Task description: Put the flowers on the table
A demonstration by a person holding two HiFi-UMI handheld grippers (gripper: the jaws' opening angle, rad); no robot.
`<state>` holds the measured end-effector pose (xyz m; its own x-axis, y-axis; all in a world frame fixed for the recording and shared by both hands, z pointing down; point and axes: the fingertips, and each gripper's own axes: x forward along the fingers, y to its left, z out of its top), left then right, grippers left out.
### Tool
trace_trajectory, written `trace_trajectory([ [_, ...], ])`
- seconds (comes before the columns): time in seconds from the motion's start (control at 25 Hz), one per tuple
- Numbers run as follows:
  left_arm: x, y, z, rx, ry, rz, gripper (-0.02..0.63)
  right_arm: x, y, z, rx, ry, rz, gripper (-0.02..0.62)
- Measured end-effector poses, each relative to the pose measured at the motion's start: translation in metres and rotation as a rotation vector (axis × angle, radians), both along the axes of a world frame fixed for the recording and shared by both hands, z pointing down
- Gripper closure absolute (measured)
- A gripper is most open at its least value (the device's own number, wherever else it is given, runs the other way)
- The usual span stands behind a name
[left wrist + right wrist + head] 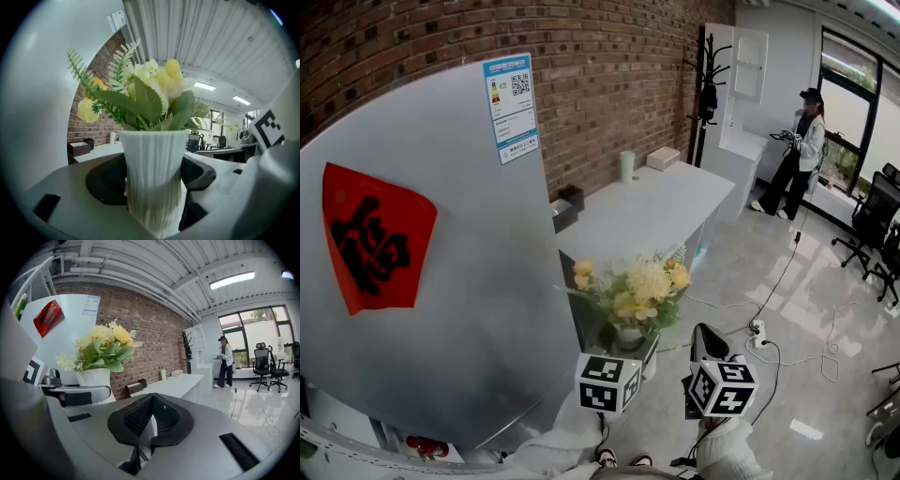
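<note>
A bunch of yellow and cream flowers [639, 284] stands upright in a ribbed white vase [628, 336], held in the air. My left gripper [628, 349] is shut on the vase [152, 178], with a dark pad [105, 183] on either side of it. In the left gripper view the flowers [150, 89] fill the middle. My right gripper [705, 342] is just to the right of the vase, shut and empty [150, 420]. From the right gripper view the flowers [103, 350] and the left gripper [77, 394] sit at the left. The long white table [647, 211] lies beyond the flowers along the brick wall.
A grey fridge door [422, 281] with a red paper stands open close on the left. On the table are a pale cup [626, 166], a white box [663, 157] and a black box [567, 208]. A person [797, 155] stands far right near office chairs [872, 220]. Cables [769, 309] cross the floor.
</note>
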<state>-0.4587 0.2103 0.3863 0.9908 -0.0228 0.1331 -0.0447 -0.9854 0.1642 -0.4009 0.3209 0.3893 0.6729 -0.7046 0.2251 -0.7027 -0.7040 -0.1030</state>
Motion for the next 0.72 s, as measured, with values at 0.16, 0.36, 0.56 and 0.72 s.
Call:
trace_trajectory([
  [0.16,0.005,-0.002,0.000,0.001,0.000,-0.003,0.276,0.005,-0.002,0.000,-0.003,-0.001,-0.004,0.572],
  [0.36,0.011,-0.012,0.002,-0.002,-0.004,-0.004,0.276,0.010,-0.012,0.001,-0.005,-0.001,-0.007,0.572],
  [0.56,0.019,-0.018,0.002,0.005,-0.001,0.022,0.276,0.015,-0.024,-0.001,0.025,-0.016,-0.006,0.571],
  [0.72,0.026,-0.026,0.010,0.004,-0.010,0.037,0.276,0.019,-0.031,0.005,0.031,-0.032,0.012,0.571],
])
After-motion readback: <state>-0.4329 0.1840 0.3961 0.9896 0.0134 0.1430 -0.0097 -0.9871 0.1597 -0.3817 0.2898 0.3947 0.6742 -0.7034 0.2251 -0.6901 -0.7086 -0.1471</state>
